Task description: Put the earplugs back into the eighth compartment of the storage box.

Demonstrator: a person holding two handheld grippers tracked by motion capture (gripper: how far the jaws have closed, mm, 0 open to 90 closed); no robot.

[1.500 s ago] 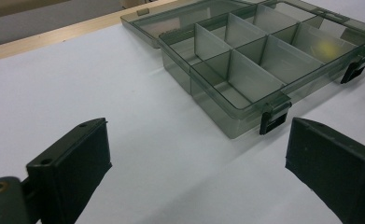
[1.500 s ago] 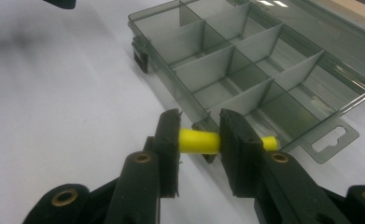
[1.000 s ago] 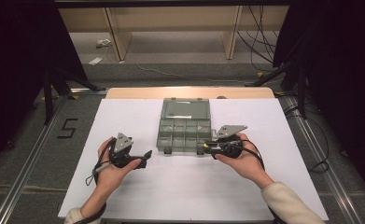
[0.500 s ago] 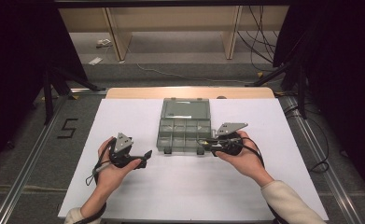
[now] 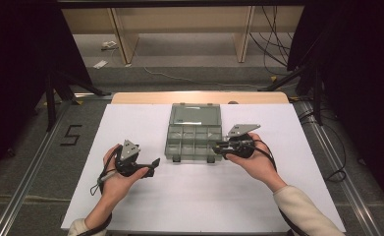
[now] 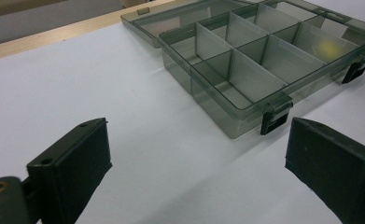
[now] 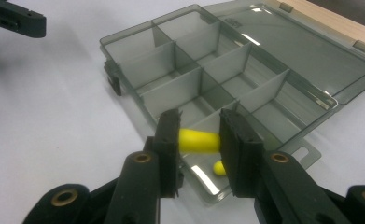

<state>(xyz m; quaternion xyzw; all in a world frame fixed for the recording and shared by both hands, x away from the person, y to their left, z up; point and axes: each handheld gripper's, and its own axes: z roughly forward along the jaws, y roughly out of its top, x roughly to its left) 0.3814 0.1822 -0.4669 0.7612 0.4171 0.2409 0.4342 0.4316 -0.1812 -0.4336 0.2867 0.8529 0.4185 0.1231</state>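
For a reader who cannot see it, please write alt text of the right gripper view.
The right tongs grip a yellow foam earplug over the near corner compartment of an open grey organizer box, where a second yellow piece lies.

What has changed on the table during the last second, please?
Nothing visibly changed. The right gripper still holds the yellow earplug over the open organizer box, the left gripper still waits open beside it, and a second earplug lies in the compartment below.

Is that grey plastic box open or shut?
Open. The box has its lid folded flat on the table behind it, and the compartments show bare from above.
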